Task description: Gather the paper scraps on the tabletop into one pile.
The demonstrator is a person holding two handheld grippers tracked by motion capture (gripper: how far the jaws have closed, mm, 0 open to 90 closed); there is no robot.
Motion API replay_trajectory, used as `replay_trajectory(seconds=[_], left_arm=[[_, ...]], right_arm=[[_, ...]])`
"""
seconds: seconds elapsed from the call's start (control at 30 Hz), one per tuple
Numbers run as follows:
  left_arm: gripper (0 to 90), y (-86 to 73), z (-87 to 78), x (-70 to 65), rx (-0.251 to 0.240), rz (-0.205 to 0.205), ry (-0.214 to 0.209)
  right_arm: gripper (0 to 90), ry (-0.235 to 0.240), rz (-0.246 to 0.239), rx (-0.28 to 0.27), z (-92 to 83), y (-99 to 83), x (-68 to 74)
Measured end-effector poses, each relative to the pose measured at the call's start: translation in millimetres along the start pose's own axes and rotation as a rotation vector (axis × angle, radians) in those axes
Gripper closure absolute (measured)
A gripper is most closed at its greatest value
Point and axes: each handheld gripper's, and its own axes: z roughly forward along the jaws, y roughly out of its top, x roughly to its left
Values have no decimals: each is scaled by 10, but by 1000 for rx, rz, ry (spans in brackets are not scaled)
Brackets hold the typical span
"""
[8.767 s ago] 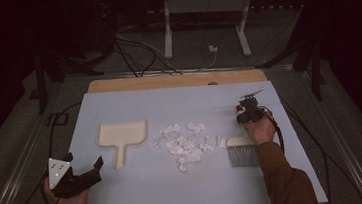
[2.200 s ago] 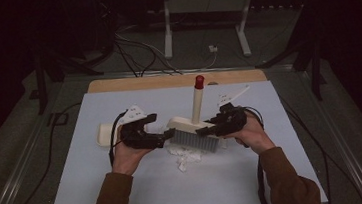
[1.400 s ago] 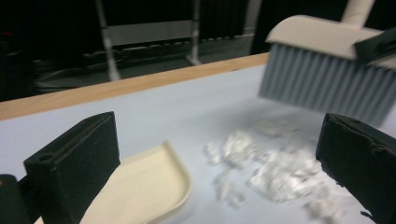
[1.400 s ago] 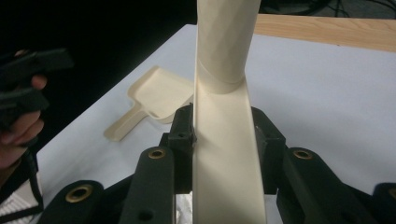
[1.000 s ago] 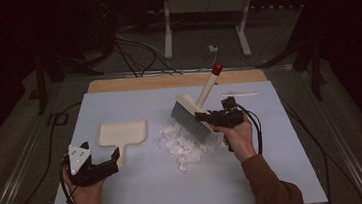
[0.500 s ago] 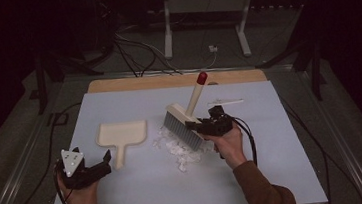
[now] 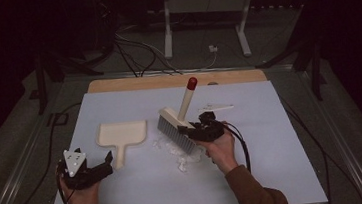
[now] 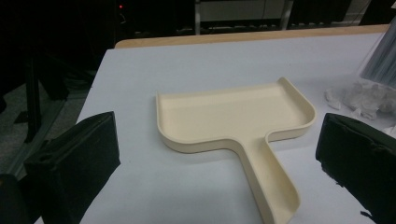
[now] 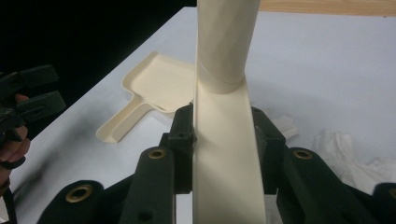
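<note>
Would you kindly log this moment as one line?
right claw: shut on brush | brush: over paper scraps | left claw: open, facing dustpan

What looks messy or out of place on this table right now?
Crumpled white scraps lie loose on the table, right of the empty dustpan. The right claw holds the brush tilted over them; nothing looks damaged.
</note>
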Motion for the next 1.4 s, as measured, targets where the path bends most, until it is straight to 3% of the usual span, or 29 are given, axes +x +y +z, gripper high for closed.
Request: replay_trajectory(seconds=[0.37, 0.67, 0.9, 1.03, 1.13, 1.17, 1.4], left_arm=[[4, -3, -1, 6, -1, -2, 2], [4, -7, -1, 5, 0, -3, 1], [4, -7, -3, 0, 1, 0, 1], [4, -8, -4, 2, 1, -1, 0], [4, -10, -2, 4, 2, -3, 0], [4, -10, -1, 5, 2, -3, -1], [4, -13, 3, 0, 5, -3, -1]], right_arm=[[676, -4, -47, 25, 120, -121, 228], [676, 22, -40, 40, 141, -202, 414], [676, 26, -75, 69, 194, -292, 559], [676, 7, -76, 86, 275, -350, 532], [676, -60, -85, 86, 307, -382, 452], [676, -60, -85, 86, 307, -382, 452], [676, -133, -36, 64, 213, -362, 256]])
